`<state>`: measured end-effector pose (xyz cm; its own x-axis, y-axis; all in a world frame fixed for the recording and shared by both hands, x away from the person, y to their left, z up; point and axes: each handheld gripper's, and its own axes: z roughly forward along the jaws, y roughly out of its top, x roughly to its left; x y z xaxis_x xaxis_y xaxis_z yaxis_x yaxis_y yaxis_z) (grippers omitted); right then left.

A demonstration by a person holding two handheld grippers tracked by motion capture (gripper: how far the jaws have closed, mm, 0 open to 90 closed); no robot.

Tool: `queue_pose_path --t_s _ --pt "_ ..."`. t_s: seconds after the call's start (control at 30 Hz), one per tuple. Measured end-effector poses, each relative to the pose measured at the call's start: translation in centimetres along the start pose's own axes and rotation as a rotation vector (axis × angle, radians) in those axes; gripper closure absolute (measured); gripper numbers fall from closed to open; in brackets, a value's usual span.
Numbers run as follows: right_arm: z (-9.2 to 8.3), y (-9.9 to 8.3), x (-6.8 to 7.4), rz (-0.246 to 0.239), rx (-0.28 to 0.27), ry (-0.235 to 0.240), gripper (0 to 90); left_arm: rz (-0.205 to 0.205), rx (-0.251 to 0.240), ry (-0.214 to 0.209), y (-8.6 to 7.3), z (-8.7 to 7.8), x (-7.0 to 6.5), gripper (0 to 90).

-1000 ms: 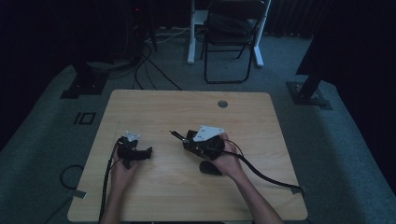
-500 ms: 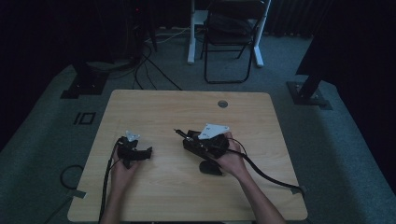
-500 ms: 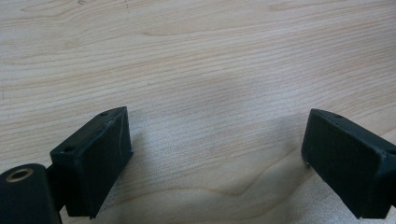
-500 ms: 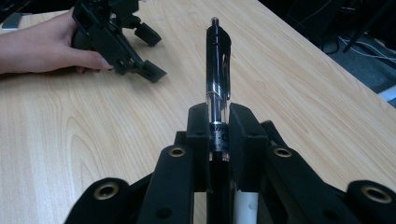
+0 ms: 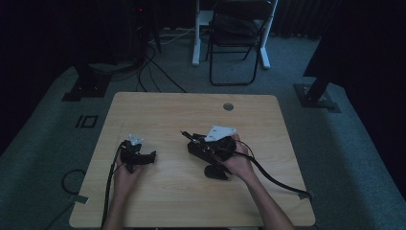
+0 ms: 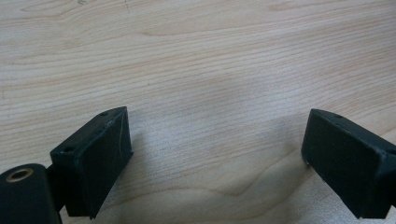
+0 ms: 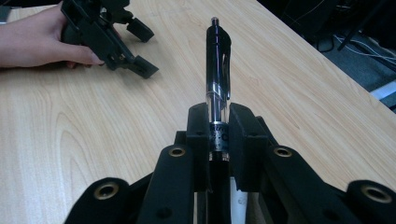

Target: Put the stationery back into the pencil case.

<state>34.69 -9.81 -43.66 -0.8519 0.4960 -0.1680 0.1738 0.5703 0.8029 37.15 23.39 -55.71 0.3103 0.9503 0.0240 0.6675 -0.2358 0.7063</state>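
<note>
Right gripper point(image 7: 218, 130) clamps a pen point(image 7: 217, 70) mid-table point(image 5: 191, 103); left gripper point(image 6: 215, 154) gapes over bare wood, edges far off.

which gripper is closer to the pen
Right. The right gripper is shut on the pen, which sticks out past its jaws. The left gripper rests apart from it across the table, jaws open on bare wood.

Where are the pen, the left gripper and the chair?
pen point(image 7: 217, 60), right gripper view, on its barrel.
left gripper point(image 5: 152, 155), high view, between its fingertips.
chair point(image 5: 239, 24), high view, on its seat.
</note>
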Motion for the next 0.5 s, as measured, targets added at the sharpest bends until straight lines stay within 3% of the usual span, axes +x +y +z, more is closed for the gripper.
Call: queue_pose_path --t_s 0.5 --pt "-0.2 -1.2 -1.5 0.025 0.019 -0.020 79.7 0.000 0.001 -0.001 0.0 0.0 0.0 8.5"
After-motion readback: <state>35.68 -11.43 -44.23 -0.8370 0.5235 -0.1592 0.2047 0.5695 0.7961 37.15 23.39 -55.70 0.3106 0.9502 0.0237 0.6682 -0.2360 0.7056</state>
